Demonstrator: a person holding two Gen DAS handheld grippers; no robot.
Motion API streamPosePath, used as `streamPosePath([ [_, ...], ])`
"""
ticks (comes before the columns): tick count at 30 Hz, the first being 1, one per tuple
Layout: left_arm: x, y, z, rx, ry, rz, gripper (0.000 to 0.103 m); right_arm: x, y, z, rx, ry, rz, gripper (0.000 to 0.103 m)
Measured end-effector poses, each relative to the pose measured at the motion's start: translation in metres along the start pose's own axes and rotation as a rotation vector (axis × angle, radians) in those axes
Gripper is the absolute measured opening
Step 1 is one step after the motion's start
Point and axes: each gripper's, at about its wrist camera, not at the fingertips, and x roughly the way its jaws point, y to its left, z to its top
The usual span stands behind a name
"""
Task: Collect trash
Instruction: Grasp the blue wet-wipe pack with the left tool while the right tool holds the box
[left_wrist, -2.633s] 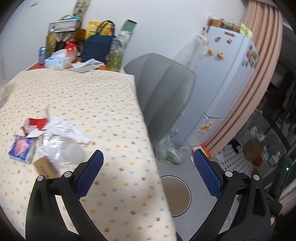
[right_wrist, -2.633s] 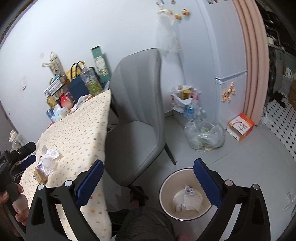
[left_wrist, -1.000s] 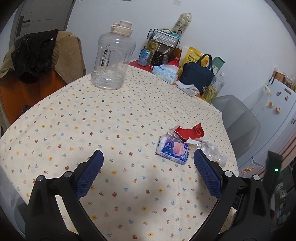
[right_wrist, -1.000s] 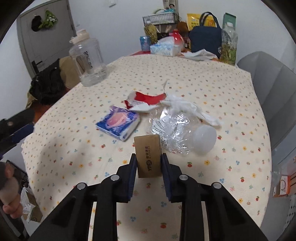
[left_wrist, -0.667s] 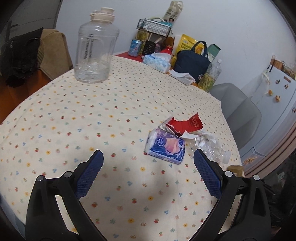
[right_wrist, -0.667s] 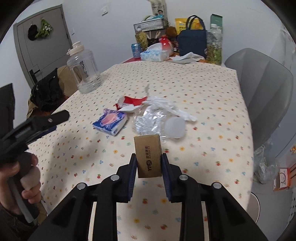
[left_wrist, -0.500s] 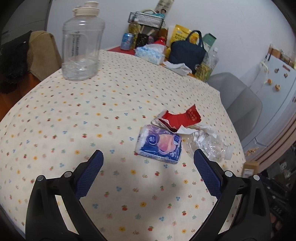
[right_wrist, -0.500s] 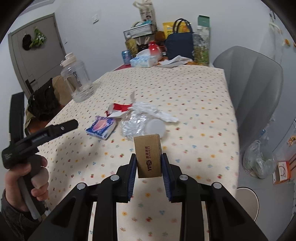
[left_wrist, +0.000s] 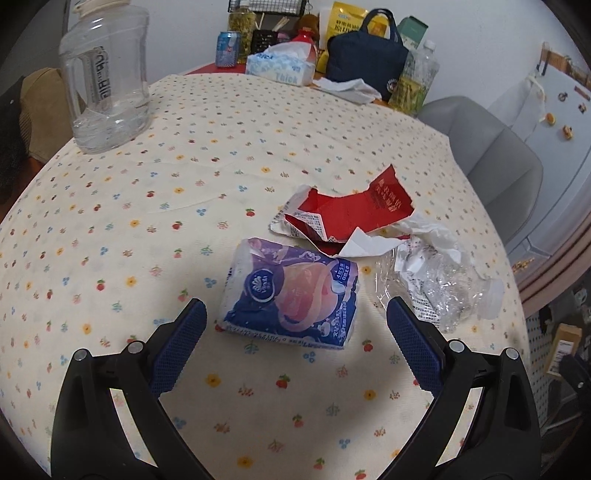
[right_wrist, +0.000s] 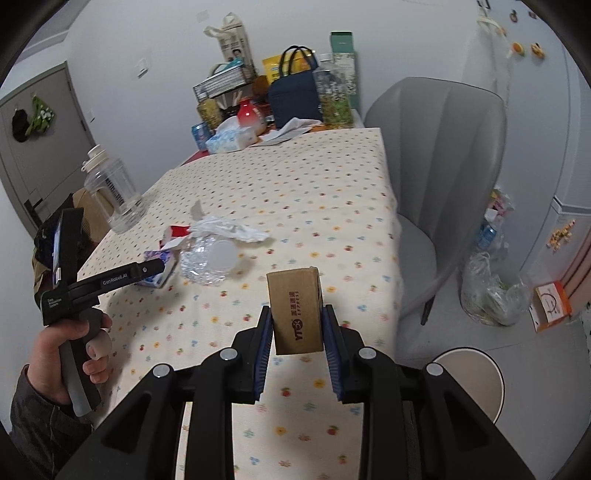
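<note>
My right gripper (right_wrist: 297, 330) is shut on a small brown cardboard box (right_wrist: 295, 308), held upright above the table's near edge. A white trash bin (right_wrist: 480, 373) stands on the floor at lower right. My left gripper (left_wrist: 295, 321) stands open just short of a purple tissue pack (left_wrist: 291, 299), which lies between its fingers' line. Beyond the pack lie a torn red wrapper (left_wrist: 351, 214), crumpled white paper (left_wrist: 424, 232) and a crushed clear bottle (left_wrist: 443, 288). The right wrist view shows the left gripper (right_wrist: 147, 269) in a hand over that same pile (right_wrist: 207, 254).
A flower-print tablecloth (left_wrist: 184, 155) covers the table. A large clear jug (left_wrist: 105, 77) stands at far left. A tissue box (left_wrist: 280, 68), a dark bag (left_wrist: 367, 61) and bottles crowd the far end. A grey chair (right_wrist: 439, 177) and a trash bag (right_wrist: 491, 291) stand right of the table.
My left gripper has come down and closer to the tissue pack, which now looks larger. My right gripper has carried the box back and rightward, bringing the chair and bin into view.
</note>
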Motion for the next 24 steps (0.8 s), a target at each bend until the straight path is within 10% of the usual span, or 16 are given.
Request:
streamPosePath([
  [3,0.007,-0.006,-0.002,0.039,0.007,0.049,0.096,-0.003,-0.010,-0.002,0.019,-0.005,-0.010,0.028],
  [9,-0.006,-0.002,-0.005,0.011,-0.008,0.053,0.047,-0.006,-0.021,-0.005,0.039,-0.010,-0.008,0.028],
  [24,-0.079,-0.058,-0.010,0.094,-0.130,-0.046,0.046,-0.027,-0.055,-0.014,0.101,-0.054,0.004,0.028],
])
